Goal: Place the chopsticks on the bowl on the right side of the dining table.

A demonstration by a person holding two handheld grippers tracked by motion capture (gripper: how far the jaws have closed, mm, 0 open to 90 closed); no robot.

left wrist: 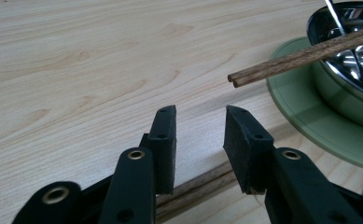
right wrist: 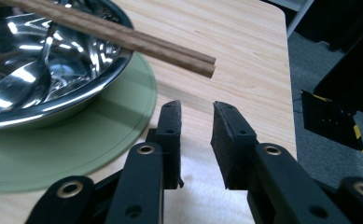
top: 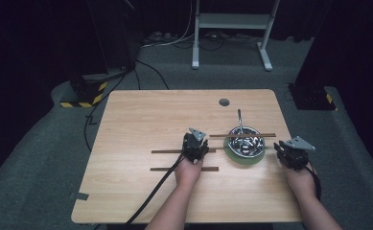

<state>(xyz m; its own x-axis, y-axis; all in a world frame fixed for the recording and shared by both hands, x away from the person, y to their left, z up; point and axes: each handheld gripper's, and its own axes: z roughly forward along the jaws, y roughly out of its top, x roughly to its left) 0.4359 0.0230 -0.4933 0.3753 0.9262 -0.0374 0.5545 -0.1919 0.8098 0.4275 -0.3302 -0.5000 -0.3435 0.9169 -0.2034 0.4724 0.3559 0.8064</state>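
A steel bowl point(top: 244, 142) with a metal utensil handle point(top: 239, 119) sticking out stands on a green plate point(top: 232, 156). One pair of brown chopsticks point(top: 242, 135) rests across the bowl's rim. A second pair point(top: 167, 151) lies flat on the table, and my left gripper point(top: 195, 145) stands over its right part. In the left gripper view that pair point(left wrist: 193, 191) passes under the gripper point(left wrist: 200, 114), whose jaws are slightly apart and not pressing on it. My right gripper point(top: 284, 146) is just right of the plate, open point(right wrist: 195, 109) with nothing between its pads, near the raised chopsticks' end point(right wrist: 188, 63).
A third pair of chopsticks point(top: 184, 168) lies nearer the person, below the left gripper. The table's right edge point(top: 289, 139) runs close to the right gripper. A round cable hole point(top: 224, 102) sits at the far side. Bare wood spreads over the left half.
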